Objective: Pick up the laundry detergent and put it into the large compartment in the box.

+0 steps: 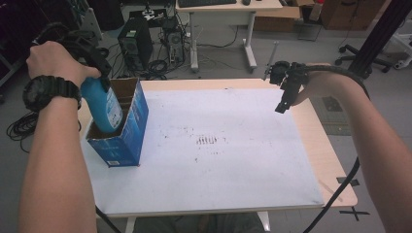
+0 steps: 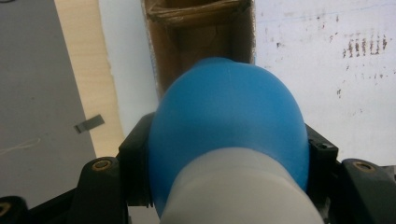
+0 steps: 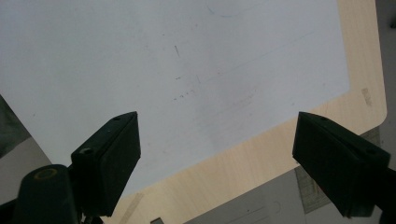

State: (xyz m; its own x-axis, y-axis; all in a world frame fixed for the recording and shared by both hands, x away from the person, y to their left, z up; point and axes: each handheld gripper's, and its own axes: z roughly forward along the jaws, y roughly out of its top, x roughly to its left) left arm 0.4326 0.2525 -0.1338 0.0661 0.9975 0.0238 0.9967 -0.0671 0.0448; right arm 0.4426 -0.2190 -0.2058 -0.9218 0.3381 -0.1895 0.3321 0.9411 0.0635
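At the left of the high view, the left gripper [image 1: 99, 60] is clamped on a blue bottle [image 1: 103, 107], which hangs below it with its lower end inside the open blue cardboard box [image 1: 131, 131]. In the left gripper view the jaws press both sides of the bottle. The right gripper [image 1: 286, 94], at upper right, hovers over the white mat [image 1: 218, 165], jaws spread wide and empty.

Your left gripper [image 1: 99, 73] sits at ten o'clock, jaws clamped, wrist bent downward, while your right gripper [image 1: 283, 99] hangs at two o'clock, jaws spread wide.
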